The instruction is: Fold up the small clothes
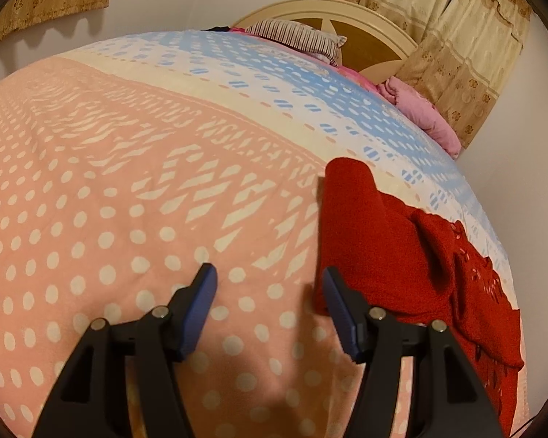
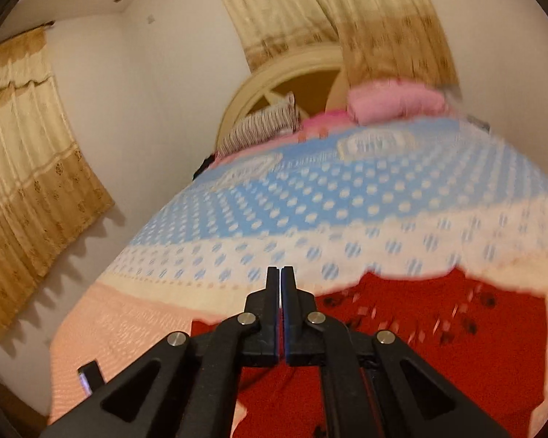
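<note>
Garment: red knit (image 1: 394,252) lies rumpled on bedspread (image 1: 128,182) | left gripper (image 1: 270,277) jaws apart, empty, beside its edge | right gripper (image 2: 281,273) closed, holding nothing visible, above it | tip: pinch outer edge with both, lift level, fold over evenly.

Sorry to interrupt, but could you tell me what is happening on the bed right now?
A person holding a gripper in each hand is folding a red knitted garment on the dotted bedspread. The left gripper is open, one finger at the garment's edge, gripping nothing. The right gripper is shut and empty, above the garment.
</note>
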Tool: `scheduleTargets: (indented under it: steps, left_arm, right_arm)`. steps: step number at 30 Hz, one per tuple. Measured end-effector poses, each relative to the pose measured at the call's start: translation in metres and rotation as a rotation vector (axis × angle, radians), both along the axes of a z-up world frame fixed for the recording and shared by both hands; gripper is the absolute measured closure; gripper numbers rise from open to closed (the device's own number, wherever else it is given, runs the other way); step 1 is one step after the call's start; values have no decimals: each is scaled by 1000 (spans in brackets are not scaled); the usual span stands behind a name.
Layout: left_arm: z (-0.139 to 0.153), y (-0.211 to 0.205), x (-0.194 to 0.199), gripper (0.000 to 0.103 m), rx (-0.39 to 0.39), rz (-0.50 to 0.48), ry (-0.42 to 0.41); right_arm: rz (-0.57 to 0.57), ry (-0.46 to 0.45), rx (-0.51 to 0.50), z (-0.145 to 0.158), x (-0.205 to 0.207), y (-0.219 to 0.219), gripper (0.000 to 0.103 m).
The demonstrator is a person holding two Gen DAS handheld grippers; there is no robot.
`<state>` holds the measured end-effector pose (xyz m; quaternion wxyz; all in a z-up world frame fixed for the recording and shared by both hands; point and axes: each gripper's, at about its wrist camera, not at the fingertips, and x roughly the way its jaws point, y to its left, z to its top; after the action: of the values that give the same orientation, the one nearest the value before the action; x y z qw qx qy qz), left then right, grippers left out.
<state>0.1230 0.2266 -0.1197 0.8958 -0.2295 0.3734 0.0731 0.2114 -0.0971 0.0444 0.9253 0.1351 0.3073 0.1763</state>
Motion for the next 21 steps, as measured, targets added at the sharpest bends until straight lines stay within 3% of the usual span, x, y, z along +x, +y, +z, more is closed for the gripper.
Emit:
scheduleTargets:
  steps: [2, 3, 4, 6, 7, 16, 17, 18, 19, 21]
  left_arm:
    - [0, 0, 0, 40, 1, 0, 0]
    - [0, 0, 0, 40, -1, 0, -1]
    - [0, 0, 0, 40, -2, 0, -1]
    - [0, 0, 1, 40, -3, 0, -1]
    - [0, 0, 1, 40, -3, 0, -1]
    - [-1, 1, 1, 35, -21, -12, -10]
    - [-1, 1, 1, 35, -24, -13, -11]
    - [-1, 1, 0, 34, -27, -13, -13]
    - [-1, 1, 0, 34, -29, -14, -14]
    - [-1, 1, 0, 33, -29, -14, -15]
  right_arm:
    - [19, 60, -2, -21, 4, 9, 99]
    - [33, 92, -11, -35, 7, 19, 89]
    - [51, 124, -23, -48, 11, 31, 62]
    - [90, 162, -31, -70, 17, 53, 22]
    - [104, 167, -39, -79, 19, 64, 20]
    - [159, 238, -356, -140, 68, 151, 24]
    - [150, 259, -385, -148, 74, 152, 30]
    - [139, 295, -406, -155, 80, 150, 50]
    - [117, 307, -424, -158, 82, 147, 59]
    - [104, 308, -402, -153, 84, 136, 92]
